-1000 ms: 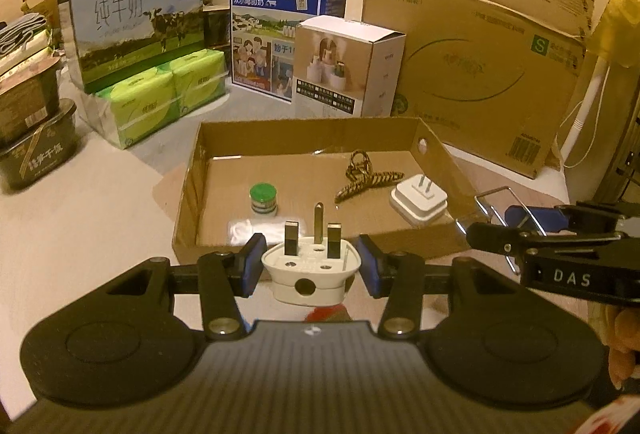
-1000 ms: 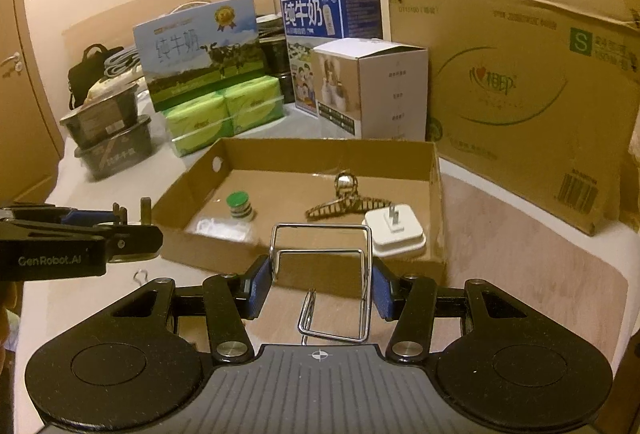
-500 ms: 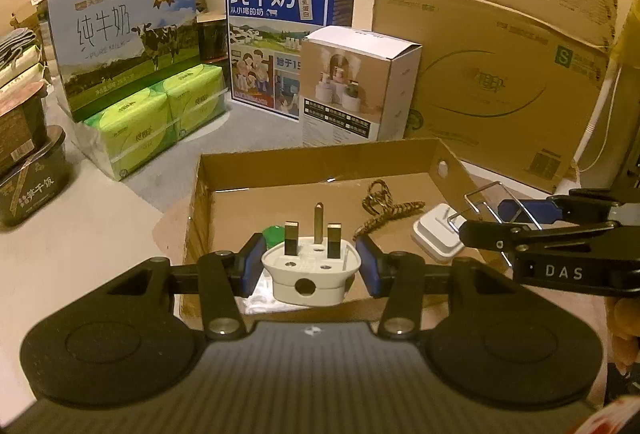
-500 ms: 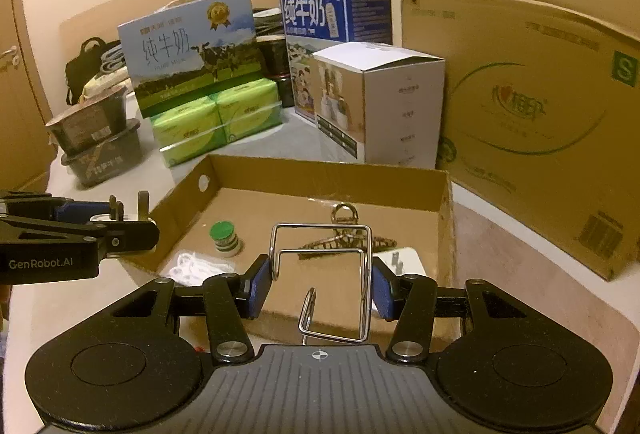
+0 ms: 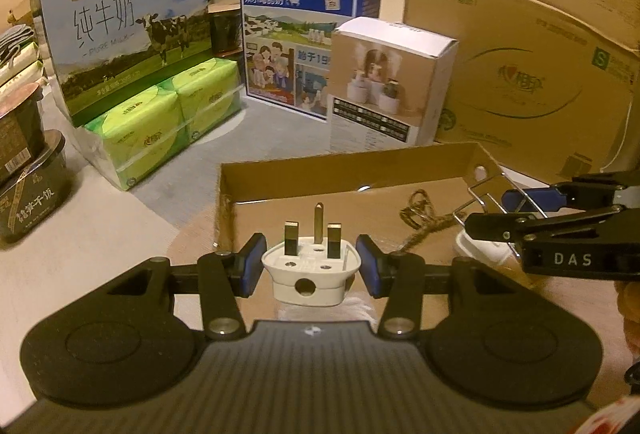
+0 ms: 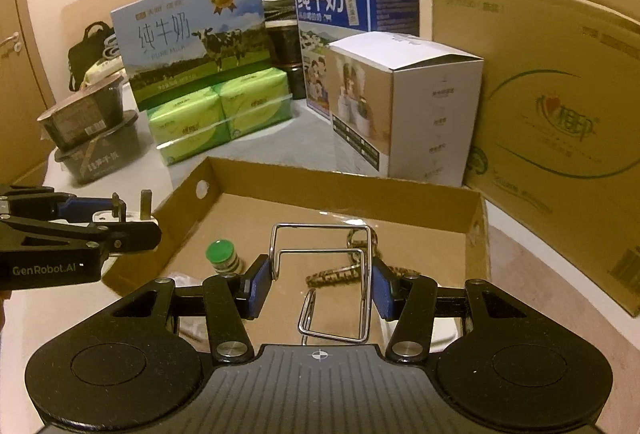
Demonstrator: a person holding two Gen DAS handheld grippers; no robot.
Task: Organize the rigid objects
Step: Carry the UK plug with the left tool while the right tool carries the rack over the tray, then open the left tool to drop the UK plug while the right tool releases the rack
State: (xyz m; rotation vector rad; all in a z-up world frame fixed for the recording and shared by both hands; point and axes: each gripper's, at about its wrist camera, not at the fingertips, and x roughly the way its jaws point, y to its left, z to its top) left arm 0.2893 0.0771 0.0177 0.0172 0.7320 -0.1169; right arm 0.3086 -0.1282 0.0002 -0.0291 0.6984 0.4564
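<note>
Two handheld grippers are over one shallow cardboard tray.

Left gripper: clenched on one white three-pin plug, pins pointing up and away. The plug is held above the tray's near left corner.

Right gripper: clenched on one bent metal wire rack, upright between the blue pads, above the tray's near edge.

Tray contents, counted:
- one small bottle with a green cap, left part of the floor;
- one patterned hair claw clip, middle;
- one white charger block, right part, mostly hidden behind the right gripper;
- one clear plastic bag, near left, partly hidden.

Behind the tray:
- two milk cartons, side by side;
- one twin pack of green tissues;
- one white product box;
- one large brown carton.

Two dark food tubs are stacked at far left.
</note>
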